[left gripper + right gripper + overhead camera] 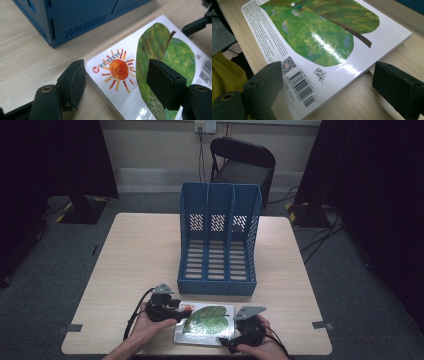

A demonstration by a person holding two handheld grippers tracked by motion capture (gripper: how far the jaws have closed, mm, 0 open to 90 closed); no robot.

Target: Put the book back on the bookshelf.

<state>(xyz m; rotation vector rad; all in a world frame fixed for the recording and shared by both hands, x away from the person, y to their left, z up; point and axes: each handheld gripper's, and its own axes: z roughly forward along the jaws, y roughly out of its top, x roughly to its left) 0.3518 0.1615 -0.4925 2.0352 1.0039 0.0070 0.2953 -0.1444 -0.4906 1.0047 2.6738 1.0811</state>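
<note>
Your left tool (176, 310) and right tool (231, 340) both stand open around corners of the book (207, 322), flat at the desk's (140, 250) near edge. Beyond, the blue file rack (218, 240) holds nothing. Your right gripper view reveals a barcode (303, 88).

We see our left gripper (176, 311) built in matte black, a grey three-cornered plate on top of it and a black cable looping away behind its jaws. Our right gripper (226, 341) looks the same: black body, grey plate above, dark cable trailing back. Along the left jaws, each arm ends in a blocky black pad, with a brass-coloured screw eye set just behind each one. Behind the right jaws there's a round bolt hole, and beside it a fold of mustard-yellow clothing.
</note>
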